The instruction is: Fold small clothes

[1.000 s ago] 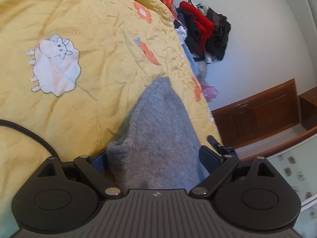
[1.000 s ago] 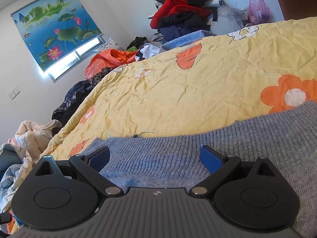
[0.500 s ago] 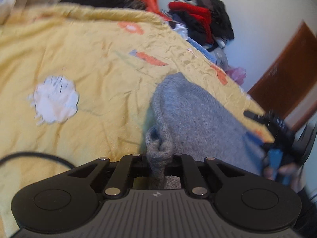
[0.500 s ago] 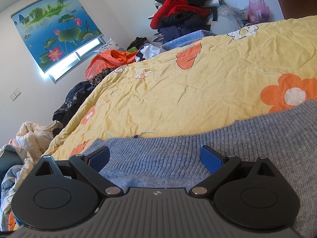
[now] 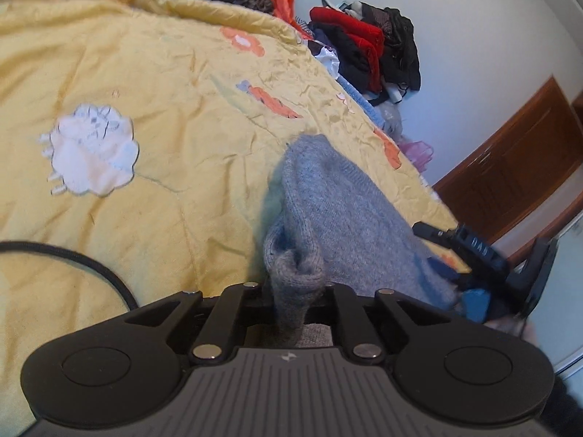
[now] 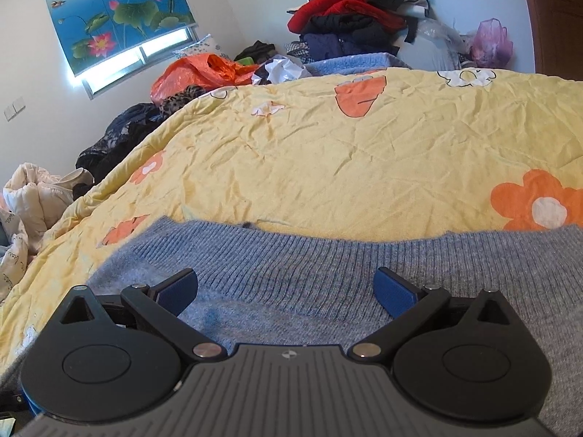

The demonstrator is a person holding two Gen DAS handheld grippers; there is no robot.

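Observation:
A grey knit sweater (image 5: pixel 349 218) lies on the yellow quilt (image 5: pixel 145 200). My left gripper (image 5: pixel 297 291) is shut on a bunched edge of the knit, which puckers up between its closed fingers. In the right wrist view the ribbed hem of the sweater (image 6: pixel 291 255) runs across under my right gripper (image 6: pixel 286 287). Its jaws are opening wide. The blue pads (image 6: pixel 395 289) stand apart over the cloth and do not press it. The right gripper (image 5: pixel 461 284) also shows at the sweater's far right edge in the left wrist view.
A black cable (image 5: pixel 73 258) crosses the quilt at lower left. A pile of red and black clothes (image 6: pixel 349 11) is heaped against the wall behind the bed. An orange bag (image 6: pixel 204 73) and more laundry lie at the bed's far left. Wooden cabinets (image 5: pixel 510 174) stand to the right.
My left gripper went from open around the sweater's end to shut on a pinch of it, and it rolled. The right gripper shifted a little and its jaws spread slightly wider.

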